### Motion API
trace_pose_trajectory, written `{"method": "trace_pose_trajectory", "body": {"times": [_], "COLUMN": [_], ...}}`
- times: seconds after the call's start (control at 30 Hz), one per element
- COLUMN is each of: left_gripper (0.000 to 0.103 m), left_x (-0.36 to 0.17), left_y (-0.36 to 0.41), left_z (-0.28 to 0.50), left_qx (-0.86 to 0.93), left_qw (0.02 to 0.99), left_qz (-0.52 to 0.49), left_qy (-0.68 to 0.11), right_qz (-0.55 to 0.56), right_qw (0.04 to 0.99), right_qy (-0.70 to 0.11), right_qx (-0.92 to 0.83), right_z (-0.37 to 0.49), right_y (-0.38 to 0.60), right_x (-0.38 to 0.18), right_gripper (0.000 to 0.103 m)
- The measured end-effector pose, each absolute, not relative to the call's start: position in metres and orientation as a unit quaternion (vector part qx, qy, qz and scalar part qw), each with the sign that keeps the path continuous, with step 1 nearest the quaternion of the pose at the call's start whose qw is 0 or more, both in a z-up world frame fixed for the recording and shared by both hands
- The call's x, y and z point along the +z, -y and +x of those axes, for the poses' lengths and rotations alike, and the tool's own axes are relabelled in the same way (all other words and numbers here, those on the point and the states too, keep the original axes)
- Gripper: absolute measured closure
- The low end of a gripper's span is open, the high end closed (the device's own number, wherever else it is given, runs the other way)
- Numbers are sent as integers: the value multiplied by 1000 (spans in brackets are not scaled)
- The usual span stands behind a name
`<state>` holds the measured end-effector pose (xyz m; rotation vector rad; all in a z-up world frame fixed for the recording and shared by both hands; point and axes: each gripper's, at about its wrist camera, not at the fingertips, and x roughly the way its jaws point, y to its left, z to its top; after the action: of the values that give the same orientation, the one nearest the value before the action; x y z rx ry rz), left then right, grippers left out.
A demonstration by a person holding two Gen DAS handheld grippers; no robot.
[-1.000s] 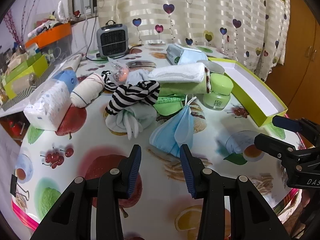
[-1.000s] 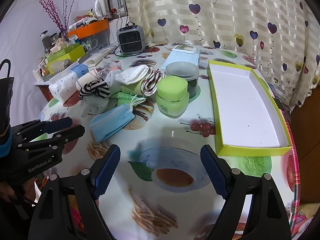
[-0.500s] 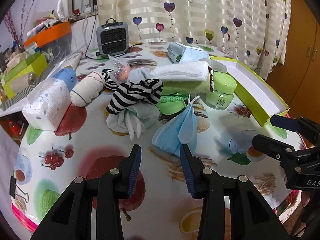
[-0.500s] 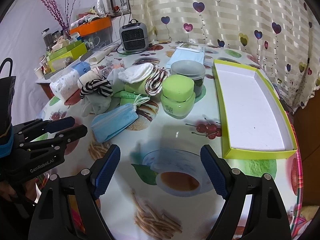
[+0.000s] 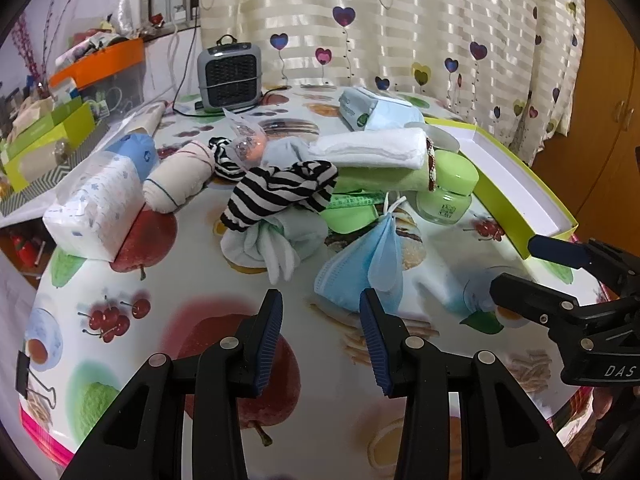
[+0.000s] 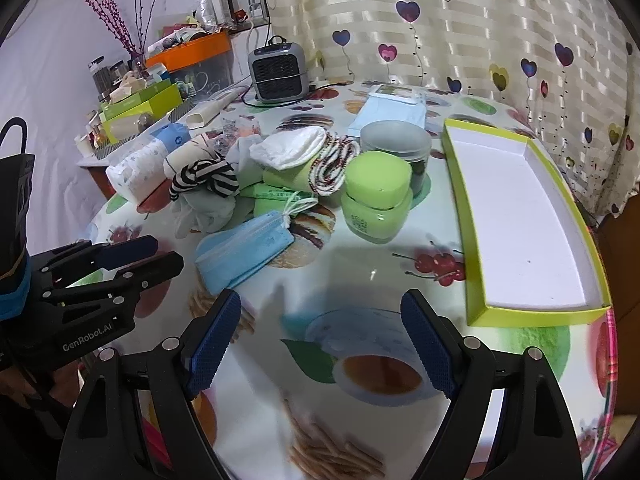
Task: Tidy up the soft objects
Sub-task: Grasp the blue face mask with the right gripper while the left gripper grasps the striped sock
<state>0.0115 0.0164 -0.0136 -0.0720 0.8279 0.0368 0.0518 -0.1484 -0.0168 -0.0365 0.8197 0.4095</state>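
1. Left wrist view: the left gripper [image 5: 320,332] hovers empty above the table [image 5: 168,320], jaws partly apart; the right gripper [image 6: 320,344] is spread wide, holding nothing.
2. Just ahead lies the blue face mask [image 5: 360,272], bunched, its long axis running away from the left fingers, ear loops at the far end.
3. Judged step: approach; next, lower and close on the mask.
4. Farther right, the green tray [image 6: 520,216] sits open; likely destination.

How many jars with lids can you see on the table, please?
2: a green jar near the blue masks, and a grey jar right behind it, beside the empty tray. Others may be hidden under the cloth pile.
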Motion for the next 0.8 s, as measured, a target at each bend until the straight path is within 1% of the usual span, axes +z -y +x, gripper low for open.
{"method": "trace_pose_trajectory", "body": {"times": [0.43, 0.8], "left_gripper": [64, 64], "left_x": [-18, -19], "left_y": [-39, -70], "left_z": [13, 19], "left_qx": [26, 46], "left_qw": [915, 916], "left_qz": [-50, -73], "left_qy": [-399, -393], "right_qz": [-1, 36], "right_qw": [886, 873], "right_qy": [-407, -423], "right_qx": [223, 240], "right_z": [66, 88], "right_y": [122, 96], "right_x": [-22, -28], "right_gripper": [20, 20]}}
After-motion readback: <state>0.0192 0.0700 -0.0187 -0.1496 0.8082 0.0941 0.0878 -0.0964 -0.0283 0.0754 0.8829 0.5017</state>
